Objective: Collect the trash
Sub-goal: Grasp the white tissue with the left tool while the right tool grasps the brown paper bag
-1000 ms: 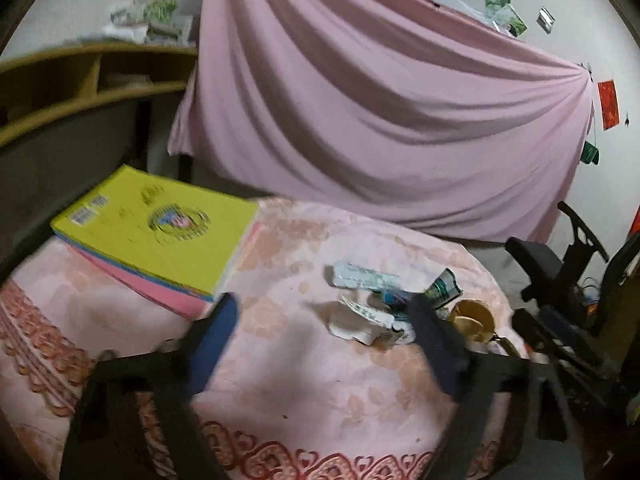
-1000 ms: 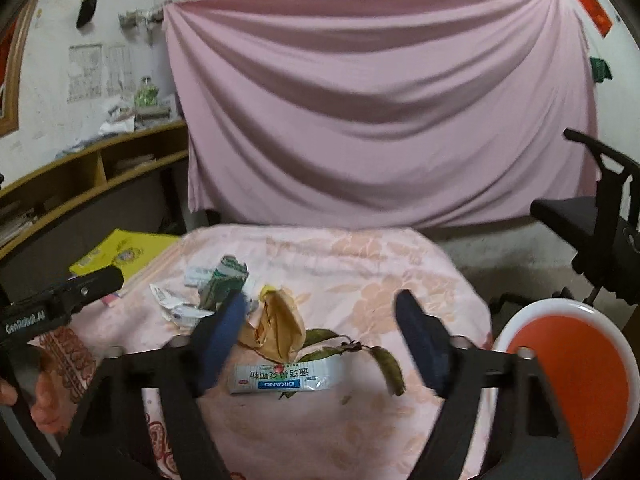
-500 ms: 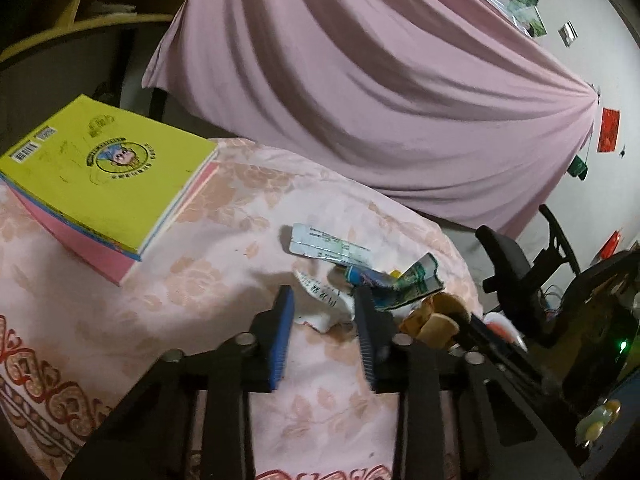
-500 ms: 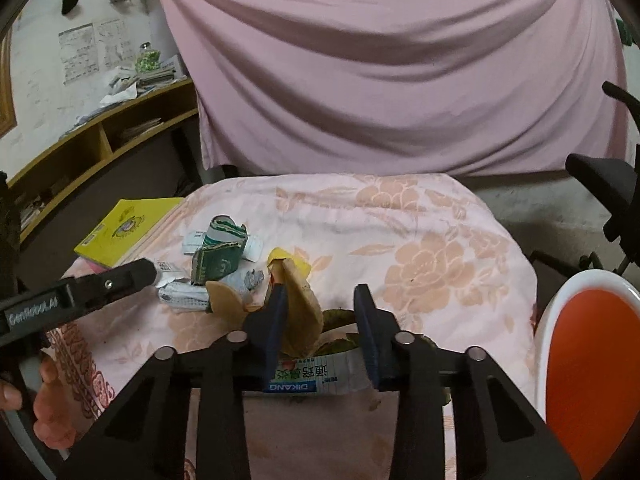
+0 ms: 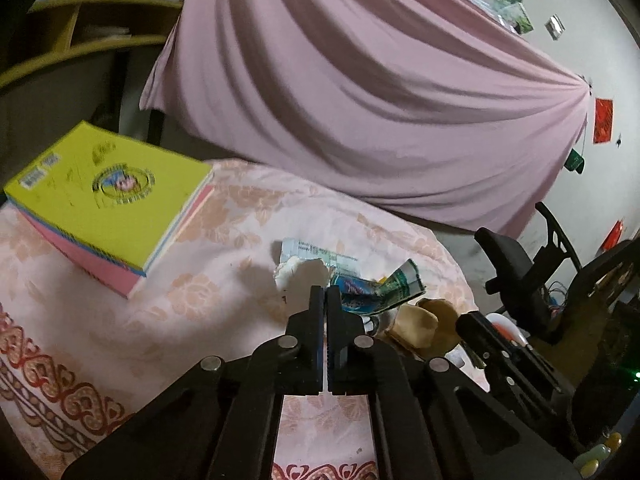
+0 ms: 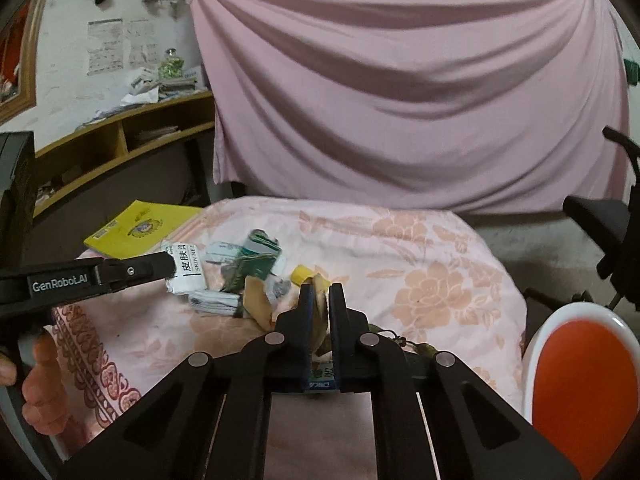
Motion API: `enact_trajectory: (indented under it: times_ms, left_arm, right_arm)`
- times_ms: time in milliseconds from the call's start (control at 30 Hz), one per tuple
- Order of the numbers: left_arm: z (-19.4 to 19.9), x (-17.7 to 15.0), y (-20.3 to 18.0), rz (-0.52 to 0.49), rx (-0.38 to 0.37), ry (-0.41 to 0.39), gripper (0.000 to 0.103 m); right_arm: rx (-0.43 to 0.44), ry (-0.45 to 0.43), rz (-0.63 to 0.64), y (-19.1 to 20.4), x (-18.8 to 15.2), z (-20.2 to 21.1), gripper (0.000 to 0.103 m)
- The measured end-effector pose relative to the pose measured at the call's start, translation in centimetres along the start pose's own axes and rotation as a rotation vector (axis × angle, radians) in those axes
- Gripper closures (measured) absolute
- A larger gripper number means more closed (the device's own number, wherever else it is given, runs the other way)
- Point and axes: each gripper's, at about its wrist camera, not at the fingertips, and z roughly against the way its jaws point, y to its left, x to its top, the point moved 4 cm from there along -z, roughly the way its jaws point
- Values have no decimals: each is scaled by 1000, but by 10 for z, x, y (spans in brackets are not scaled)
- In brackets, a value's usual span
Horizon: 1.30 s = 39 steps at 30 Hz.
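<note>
A pile of trash lies on the pink flowered tablecloth (image 5: 208, 312): a white wrapper (image 5: 300, 270), a green carton (image 5: 404, 286), a flat white packet (image 5: 316, 250) and a brown peel (image 5: 416, 320). My left gripper (image 5: 325, 294) is shut on the white wrapper, which also shows in the right wrist view (image 6: 188, 270) lifted at its tip. My right gripper (image 6: 319, 292) is shut on the brown peel (image 6: 320, 280). The green carton (image 6: 256, 260) and a crumpled packet (image 6: 216, 300) lie left of it.
A yellow book (image 5: 108, 196) on pink ones sits at the table's left. A white bin with an orange liner (image 6: 580, 384) stands right of the table. A black office chair (image 5: 520, 272) is at the right. A pink curtain (image 6: 400, 92) hangs behind.
Both grippers have gone from wide open to shut. The left closed on the white wrapper and lifted it. The right closed on the brown peel.
</note>
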Motion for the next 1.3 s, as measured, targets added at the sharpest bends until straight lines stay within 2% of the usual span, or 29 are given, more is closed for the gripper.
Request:
enact_trajectory:
  times_ms: [200,300,567,933,1000,1300]
  left_arm:
    - [17,-3,-15,-95,35,-93,103]
    - [20,-6,-19,-121,44,-101,103]
    - [10,-12,-9,-94,80,-40,103]
    - [6,-19,2,-63,87,-9,103]
    - [6,-20,1,-64,86,-10,103]
    - [20,-21,-14,-120,98,-72,103]
  right_arm:
    - [-19,-107,19,2,2,18,99]
    - [-12,-102,-2,0,2,18,98]
    - [45,27,-115,-19,-3,-5,96]
    - [118,148,-148,-15,-11,-27,94]
    - [110,155,-143,-14,-11,-28,95]
    - [72,13,-20,5,-6,1,99]
